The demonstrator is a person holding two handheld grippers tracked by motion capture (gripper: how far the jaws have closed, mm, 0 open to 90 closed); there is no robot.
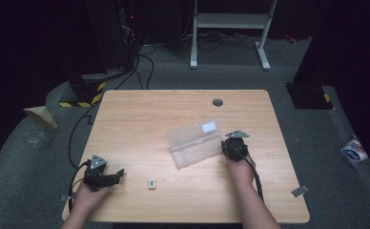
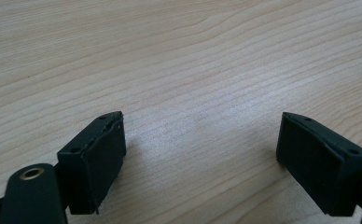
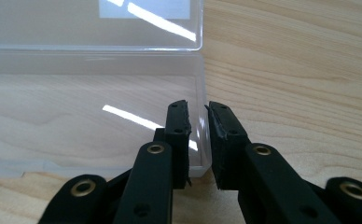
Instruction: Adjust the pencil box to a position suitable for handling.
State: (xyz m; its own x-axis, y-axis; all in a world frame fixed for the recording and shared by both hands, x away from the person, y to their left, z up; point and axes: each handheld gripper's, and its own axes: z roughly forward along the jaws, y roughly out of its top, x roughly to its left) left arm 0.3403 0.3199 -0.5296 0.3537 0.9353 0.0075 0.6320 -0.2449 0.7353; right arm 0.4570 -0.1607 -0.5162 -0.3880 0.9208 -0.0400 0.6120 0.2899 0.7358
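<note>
— What has the right gripper (image 3: 198, 122) got hold of?

— The side wall of a clear plastic box (image 3: 76, 112): one black jaw sits inside the wall, the other outside, closed tight on it.

— And the box itself?

— Open, on a light wooden table (image 3: 300, 70), its lid (image 3: 44, 23) raised behind, a white label (image 3: 144, 8) showing through.

The bench (image 1: 140, 119) is pale wood with a fine straight grain and a smooth, faintly satin surface. The box (image 3: 90, 107) is clear, glossy plastic that throws bright streaks of glare, with a white paper-like label (image 3: 144, 8) on its lid. The right gripper (image 3: 198, 135) has matt black plastic arms with brass-coloured metal eyelets; its jaws carry dull, slightly rough-edged black pads, as do the left gripper (image 2: 200, 154) jaws.
</note>
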